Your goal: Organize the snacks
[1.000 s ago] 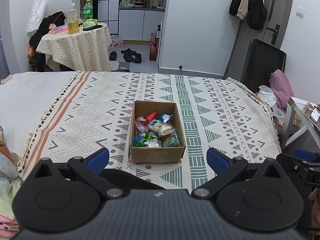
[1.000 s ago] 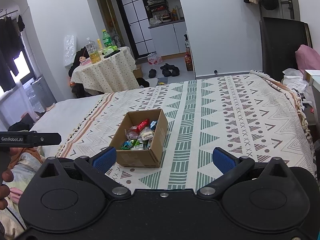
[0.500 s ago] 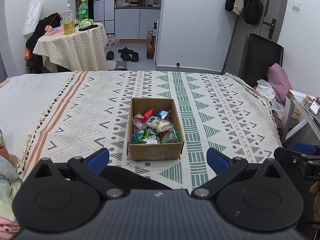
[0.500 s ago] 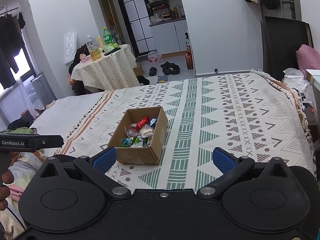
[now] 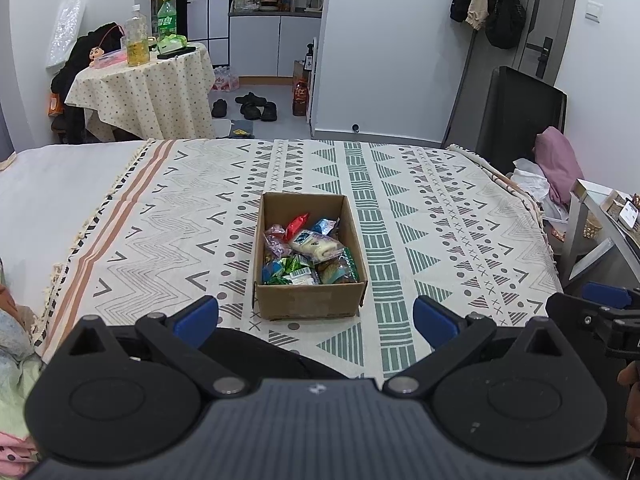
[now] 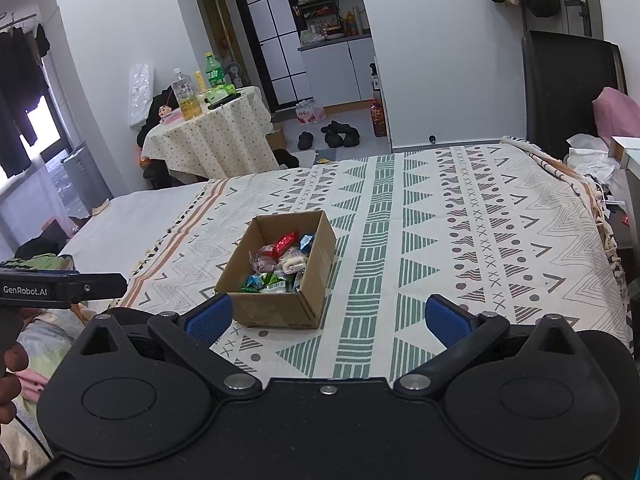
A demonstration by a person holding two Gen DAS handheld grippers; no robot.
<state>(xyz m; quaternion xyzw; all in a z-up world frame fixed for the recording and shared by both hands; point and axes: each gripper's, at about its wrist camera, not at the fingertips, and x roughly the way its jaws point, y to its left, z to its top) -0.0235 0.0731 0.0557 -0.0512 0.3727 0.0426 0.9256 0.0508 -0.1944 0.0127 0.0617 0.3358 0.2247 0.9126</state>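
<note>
An open cardboard box (image 5: 308, 305) sits on the patterned bedspread (image 5: 440, 220). It holds several wrapped snacks (image 5: 306, 254): a red packet, blue and green packets, and a white roll. My left gripper (image 5: 315, 316) is open and empty, just short of the box's near wall. My right gripper (image 6: 328, 316) is open and empty, in front of the box (image 6: 280, 308) and a little to its right; the snacks (image 6: 280, 264) show inside. The left gripper also shows at the left edge of the right wrist view (image 6: 100, 284).
A white sheet (image 5: 52, 184) covers the bed's left part. Clothes lie at the near left (image 5: 12, 332). A round table (image 5: 148, 92) with bottles stands beyond the bed. A dark chair (image 5: 520, 116) and a side table (image 5: 600, 220) stand at the right.
Both views have shifted slightly: the box has dropped a little lower in both views. Both grippers stay open and empty. The snacks have not moved.
</note>
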